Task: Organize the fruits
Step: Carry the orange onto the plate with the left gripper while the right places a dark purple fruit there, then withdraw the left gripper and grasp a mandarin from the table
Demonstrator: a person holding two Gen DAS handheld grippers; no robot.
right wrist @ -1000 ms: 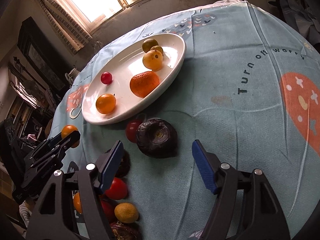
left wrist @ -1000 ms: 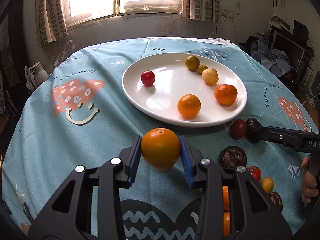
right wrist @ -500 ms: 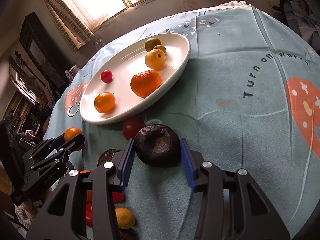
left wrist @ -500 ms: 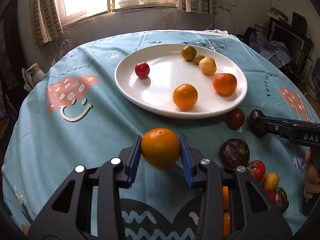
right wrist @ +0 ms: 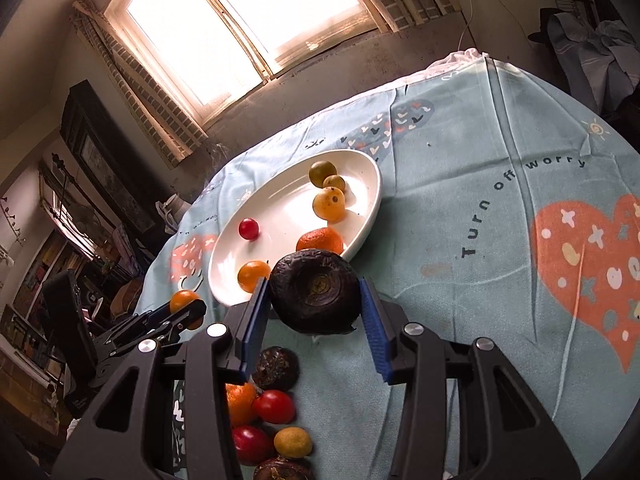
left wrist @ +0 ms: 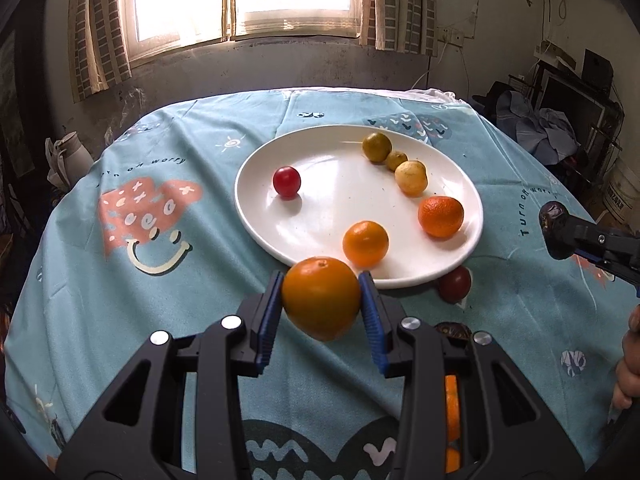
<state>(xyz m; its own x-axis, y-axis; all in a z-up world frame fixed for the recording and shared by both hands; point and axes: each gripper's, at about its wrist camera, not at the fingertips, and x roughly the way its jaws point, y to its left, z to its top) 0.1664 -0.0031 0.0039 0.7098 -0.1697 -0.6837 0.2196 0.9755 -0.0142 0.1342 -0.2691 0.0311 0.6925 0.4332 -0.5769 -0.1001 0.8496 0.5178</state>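
Grippers both loaded: your left gripper (left wrist: 322,308) has its jaws clamped on an orange (left wrist: 321,298), held just short of the white plate (left wrist: 256,208); your right gripper (right wrist: 314,314) pinches a dark wrinkled fruit (right wrist: 314,291) clear of the tablecloth (right wrist: 480,280).

Each tool (left wrist: 321,312) is black plastic; blue ribbed pads; silver screws.
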